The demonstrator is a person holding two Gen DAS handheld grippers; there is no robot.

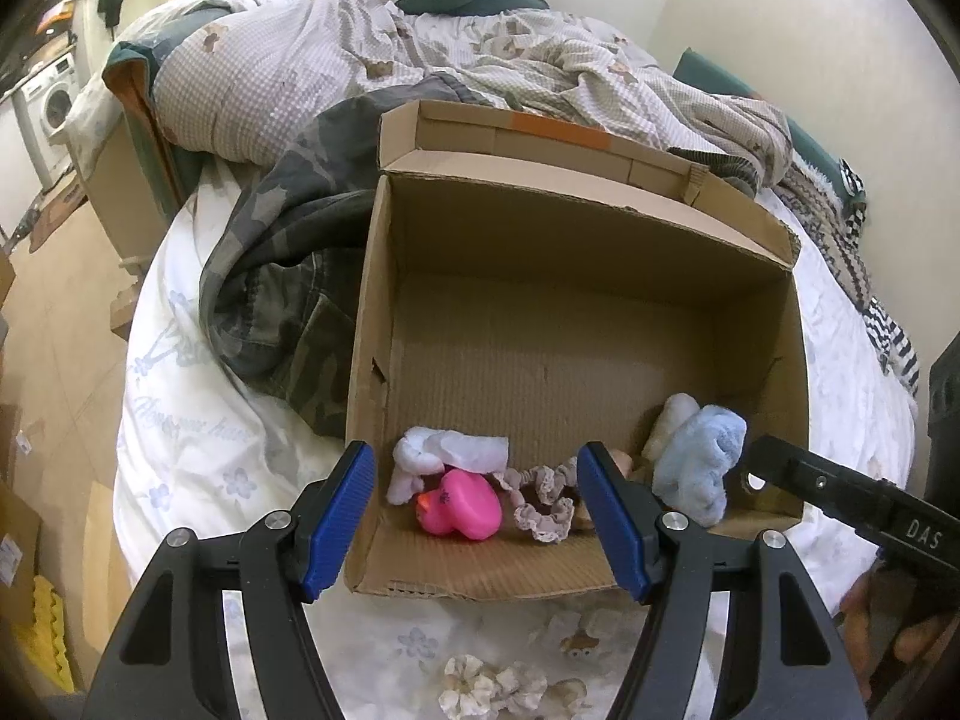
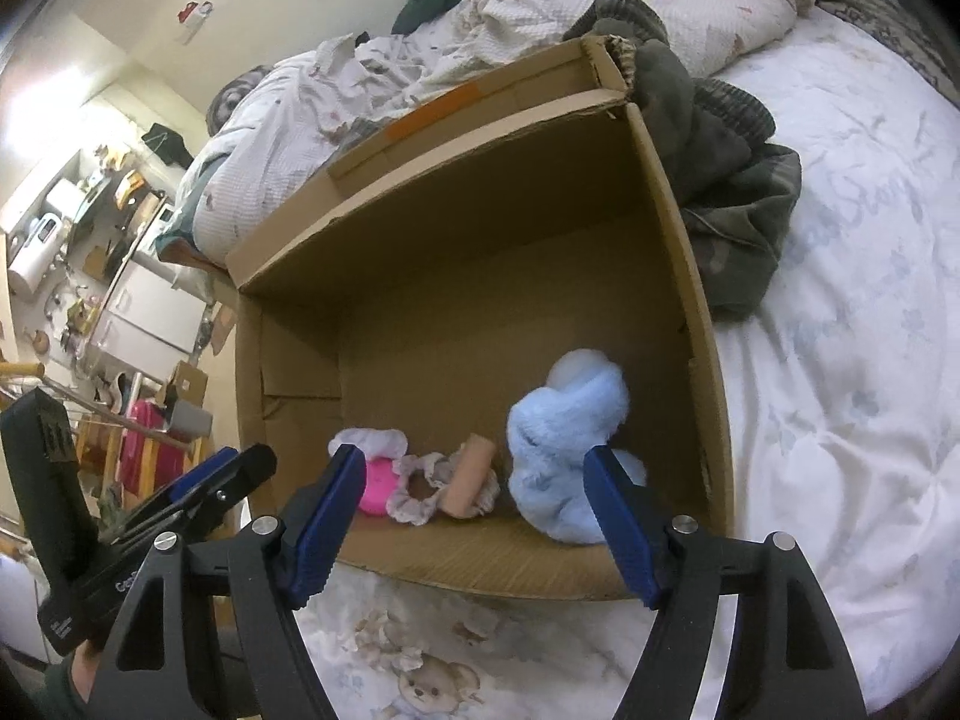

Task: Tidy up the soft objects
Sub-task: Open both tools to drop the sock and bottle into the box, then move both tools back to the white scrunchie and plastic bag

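Note:
An open cardboard box [image 1: 372, 324] [image 2: 684, 276] lies on the bed. Along its near side sit a white cloth [image 1: 447, 453] [image 2: 372, 439], a pink rubber duck [image 1: 465, 504] [image 2: 377, 486], a lace scrunchie [image 1: 543, 504] [image 2: 420, 489], a beige roll [image 2: 471, 474] and a fluffy light blue item [image 1: 699, 468] [image 2: 558, 450]. My left gripper [image 1: 477, 519] stands open over the box's near edge, above the duck. My right gripper [image 2: 474, 525] is open too. The blue item lies loose just beyond its right pad [image 2: 621, 522]. Neither holds anything.
A cream flower scrunchie [image 1: 492, 687] lies on the sheet in front of the box. A camouflage garment [image 1: 282, 276] [image 2: 738, 222] is heaped against one side of the box, and a rumpled duvet [image 1: 288, 54] lies behind it. The bed's edge and the floor [image 1: 60, 312] are to the left.

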